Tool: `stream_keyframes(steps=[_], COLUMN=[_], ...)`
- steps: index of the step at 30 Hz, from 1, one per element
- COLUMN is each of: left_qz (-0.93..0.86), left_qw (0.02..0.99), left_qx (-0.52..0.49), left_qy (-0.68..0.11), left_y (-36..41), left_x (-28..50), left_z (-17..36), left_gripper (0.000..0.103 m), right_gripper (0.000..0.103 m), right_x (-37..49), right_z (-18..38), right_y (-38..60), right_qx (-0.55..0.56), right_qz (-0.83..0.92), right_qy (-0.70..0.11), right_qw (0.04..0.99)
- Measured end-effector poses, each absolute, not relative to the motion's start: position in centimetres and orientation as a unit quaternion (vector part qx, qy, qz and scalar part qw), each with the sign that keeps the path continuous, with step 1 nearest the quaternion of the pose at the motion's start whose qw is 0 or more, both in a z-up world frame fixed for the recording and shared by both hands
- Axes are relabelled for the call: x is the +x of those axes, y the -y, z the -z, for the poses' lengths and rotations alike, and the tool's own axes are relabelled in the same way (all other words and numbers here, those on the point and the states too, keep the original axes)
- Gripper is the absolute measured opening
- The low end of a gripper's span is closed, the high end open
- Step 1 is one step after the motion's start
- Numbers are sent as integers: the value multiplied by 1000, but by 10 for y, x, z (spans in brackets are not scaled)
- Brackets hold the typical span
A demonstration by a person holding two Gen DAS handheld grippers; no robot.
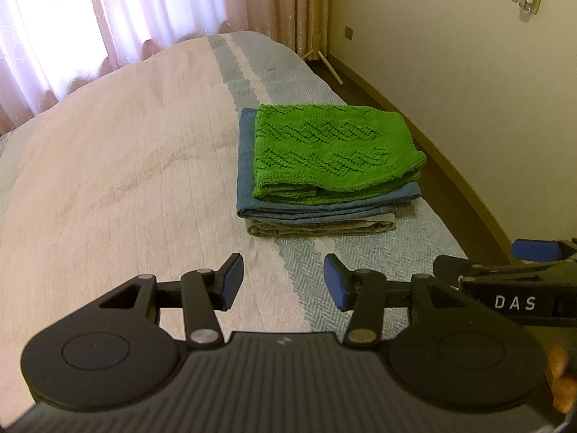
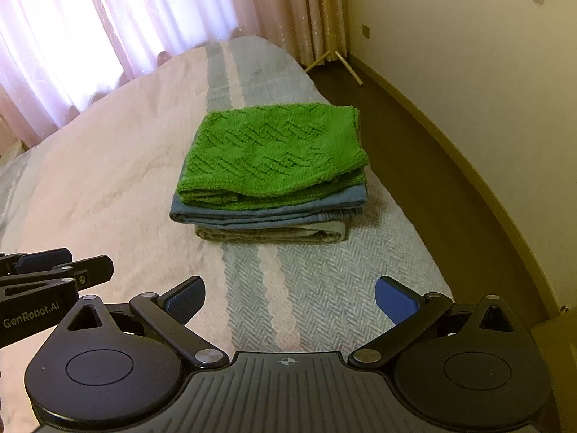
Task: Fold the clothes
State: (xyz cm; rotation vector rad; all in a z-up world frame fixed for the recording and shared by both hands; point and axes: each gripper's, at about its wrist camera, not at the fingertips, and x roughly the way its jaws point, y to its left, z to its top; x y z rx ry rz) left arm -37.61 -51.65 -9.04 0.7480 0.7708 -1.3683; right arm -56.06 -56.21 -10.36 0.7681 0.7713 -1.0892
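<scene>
Clothes sit folded in a stack: green knit [image 2: 272,153] on blue garment [image 2: 268,213] on grey one [image 2: 270,235], near the bed [image 1: 108,180] edge (kept clear, I judge). My left gripper [image 1: 280,281] and right gripper [image 2: 290,301] hang side by side, angled down, jaws apart, holding nothing.

Green knit [image 2: 270,151] folded atop blue garment [image 2: 267,213] and grey one [image 2: 270,235], stacked
</scene>
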Motion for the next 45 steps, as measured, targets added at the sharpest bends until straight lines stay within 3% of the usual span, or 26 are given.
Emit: stream_keyframes(steps=[45], left_qz=[576], left_qw=[636], left_qx=[359], left_qy=[-367], left_y=[584], left_x=[-365], left_z=[156], left_gripper=[53], right_gripper=[103], right_x=[-546], right_z=[158], right_y=[625], right_qx=[377], right_qz=[475], right_qy=[-397], right_qw=[689])
